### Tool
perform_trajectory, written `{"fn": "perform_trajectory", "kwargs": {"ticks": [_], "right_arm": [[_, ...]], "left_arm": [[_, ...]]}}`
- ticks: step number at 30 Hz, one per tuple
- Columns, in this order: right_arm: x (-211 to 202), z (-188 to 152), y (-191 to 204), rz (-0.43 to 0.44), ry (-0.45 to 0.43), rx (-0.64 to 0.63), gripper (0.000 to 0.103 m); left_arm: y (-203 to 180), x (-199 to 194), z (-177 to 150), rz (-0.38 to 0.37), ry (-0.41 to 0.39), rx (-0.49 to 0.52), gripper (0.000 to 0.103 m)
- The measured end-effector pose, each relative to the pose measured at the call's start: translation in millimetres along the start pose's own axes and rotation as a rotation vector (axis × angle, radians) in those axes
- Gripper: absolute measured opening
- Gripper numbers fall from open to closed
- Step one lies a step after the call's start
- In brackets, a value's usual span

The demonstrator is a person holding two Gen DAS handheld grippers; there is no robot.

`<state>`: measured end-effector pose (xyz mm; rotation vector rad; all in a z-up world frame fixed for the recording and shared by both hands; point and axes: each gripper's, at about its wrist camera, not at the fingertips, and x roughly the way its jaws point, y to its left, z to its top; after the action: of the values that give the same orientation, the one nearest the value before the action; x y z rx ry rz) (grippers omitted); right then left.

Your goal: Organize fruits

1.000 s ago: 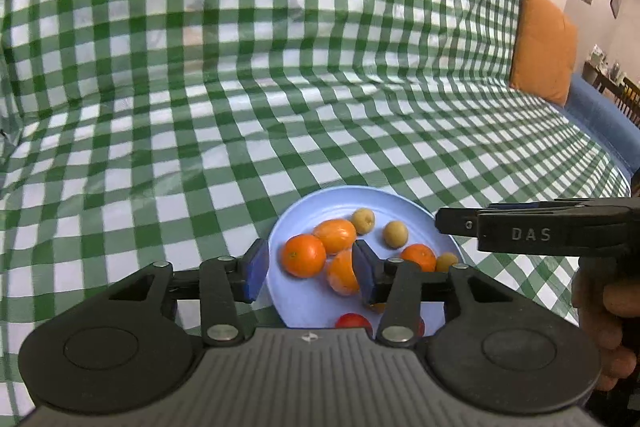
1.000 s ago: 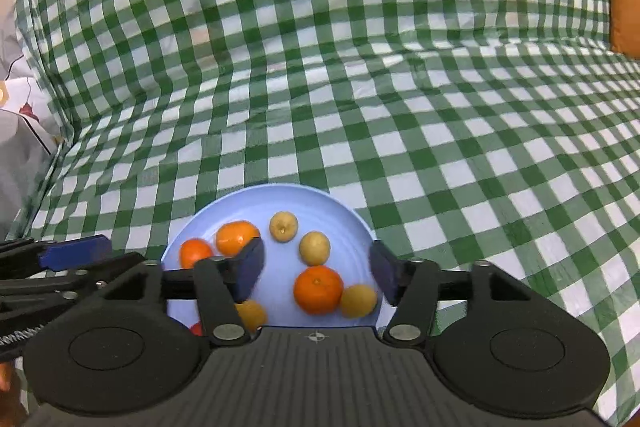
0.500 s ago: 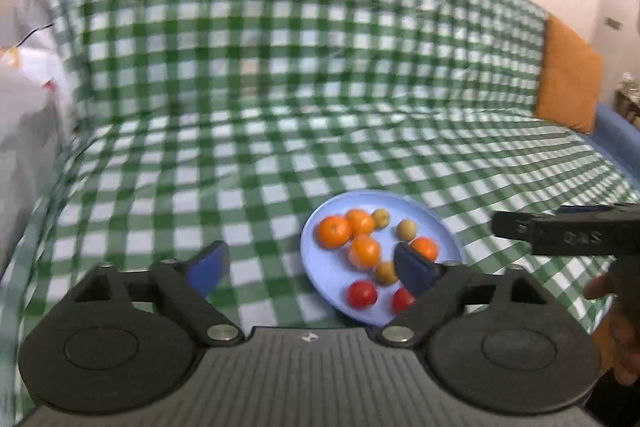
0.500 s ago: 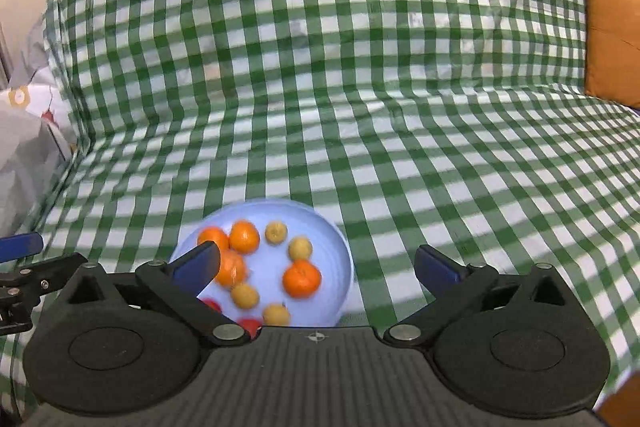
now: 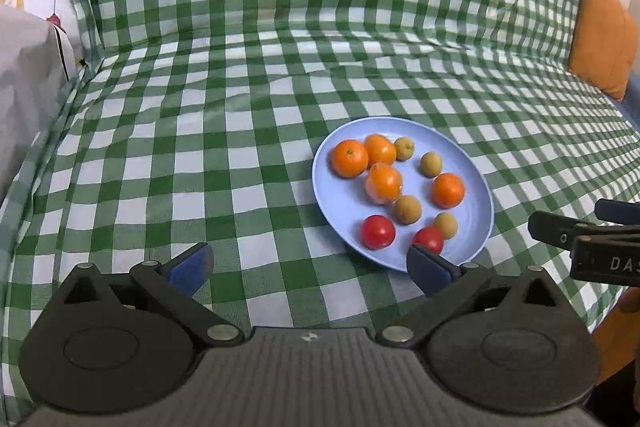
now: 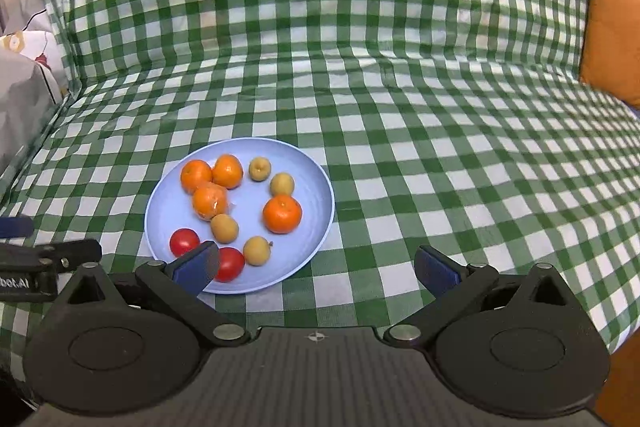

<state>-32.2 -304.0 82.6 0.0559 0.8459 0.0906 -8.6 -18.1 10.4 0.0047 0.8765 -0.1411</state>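
- The plate [image 6: 240, 283] sits on the checked cloth [image 6: 400, 147] that covers the sofa, and every fruit in view lies on it: four oranges, two tomatoes, four small yellow-brown fruits.
- Left gripper [image 5: 308, 263]: fingers wide apart, nothing between them, held back from the plate's near edge; its right finger overlaps the rim in the left view.
- Right gripper [image 6: 316, 263]: fingers also wide apart and empty, with its left finger overlapping the near tomato [image 6: 229, 264] in the right view.
- By my reading the sorting looks close to done, or the grippers are picking the next fruit; the frames alone do not settle which.
- Risk: the wrapped orange [image 5: 384, 183] wears a loose clear film. A pinch could catch only the film, so the orange slides out and rolls.
- Risk: three oranges touch or nearly touch at the plate's far left. A finger pushed between them may shove a neighbour over the low rim.
- Risk: the tomatoes [image 5: 378, 231] seem soft; a hard squeeze could split the skin.
- Risk: the plate rests on a cushioned seat under a slick cloth. Pressing down on the rim could tip it and send round fruit off.
- Risk: the two grippers are near each other at the plate's near side; both reaching in at once could knock fingers together.
- The small fruits [image 6: 256, 250] are low and round, so wide-open fingers may close over one and flick it aside.
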Motion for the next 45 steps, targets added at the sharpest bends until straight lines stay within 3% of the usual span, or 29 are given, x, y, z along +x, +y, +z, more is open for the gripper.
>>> {"fn": "perform_trajectory", "kwargs": {"ticks": [45], "right_arm": [[10.5, 2.0, 11.0, 0.013, 0.015, -0.052, 0.102]], "left_arm": [[-10.9, 8.5, -1.6, -0.005, 0.024, 0.016, 0.103]]}}
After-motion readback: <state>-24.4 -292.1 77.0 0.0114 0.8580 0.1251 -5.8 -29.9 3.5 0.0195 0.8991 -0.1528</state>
